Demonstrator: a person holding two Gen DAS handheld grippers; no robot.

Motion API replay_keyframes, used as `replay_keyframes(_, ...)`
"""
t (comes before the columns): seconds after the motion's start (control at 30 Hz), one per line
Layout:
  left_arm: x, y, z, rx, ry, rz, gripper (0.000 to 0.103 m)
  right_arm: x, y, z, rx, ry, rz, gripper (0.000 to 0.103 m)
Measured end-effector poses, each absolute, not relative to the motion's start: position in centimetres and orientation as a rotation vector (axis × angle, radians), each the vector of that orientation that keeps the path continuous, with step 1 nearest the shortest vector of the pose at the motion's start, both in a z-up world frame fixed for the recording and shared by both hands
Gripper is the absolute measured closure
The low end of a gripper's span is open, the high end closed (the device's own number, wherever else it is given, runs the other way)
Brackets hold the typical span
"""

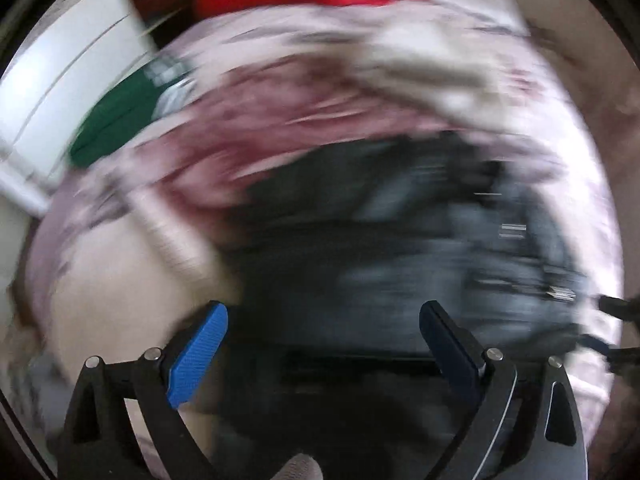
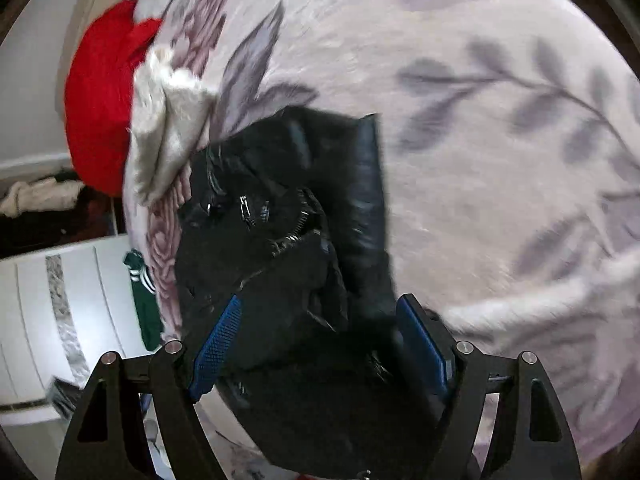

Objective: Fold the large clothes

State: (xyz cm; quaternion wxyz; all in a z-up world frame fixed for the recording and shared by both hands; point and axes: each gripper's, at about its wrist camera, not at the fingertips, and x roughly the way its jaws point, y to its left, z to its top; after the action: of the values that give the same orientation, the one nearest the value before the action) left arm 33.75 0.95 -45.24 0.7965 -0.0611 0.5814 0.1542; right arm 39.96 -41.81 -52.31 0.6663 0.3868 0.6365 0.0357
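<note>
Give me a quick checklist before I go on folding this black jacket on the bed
1. Left gripper open: ok.
2. Right gripper open: ok.
3. Black jacket lying on the floral bedspread: ok.
4. Jacket spread flat: not ok, bunched, zipper partly undone.
5. Room around the jacket: not ok, a grey-white garment and a red one lie at its far edge.
6. Left view sharp enough to aim: not ok, motion-blurred.

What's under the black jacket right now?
The black jacket lies on the floral blanket, whose pale fabric with grey leaves shows all around it. A cream garment and red garment lie beside it, not under. Whatever sits directly beneath the jacket is hidden.
</note>
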Motion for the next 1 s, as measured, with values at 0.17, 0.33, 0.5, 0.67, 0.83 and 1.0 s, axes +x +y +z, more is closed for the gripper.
replay_keyframes(0.17, 31.5, 7.0, -48.3, -0.199, 1.305, 0.502, 0.005, 43.2, -36.4, -54.6, 0.505, 1.603, -0.010, 0.063)
replay_keyframes(0.33, 31.1, 8.7, -48.7, -0.345, 1.275, 0.510, 0.005, 41.7, -37.2, -49.9, 0.430, 1.423, -0.100, 0.101)
replay_keyframes(0.5, 32.3, 9.1, -51.2, -0.436, 1.267, 0.447, 0.005, 42.1, -38.0, -51.5, 0.369, 1.469, -0.162, 0.100)
replay_keyframes(0.67, 32.0, 11.0, -53.9, -0.584, 1.282, 0.415, 0.005, 45.1, -36.4, -49.4, 0.403, 1.545, -0.178, 0.096)
replay_keyframes(0.83, 31.0, 12.8, -54.9, -0.716, 1.243, 0.350, 0.005, 50.7, -24.6, -46.7, 0.420, 1.564, 0.163, 0.037)
replay_keyframes(1.0, 30.7, 12.8, -54.9, -0.772, 1.188, 0.238, 0.007, 55.6, -8.3, -50.7, 0.358, 1.717, 0.540, 0.037)
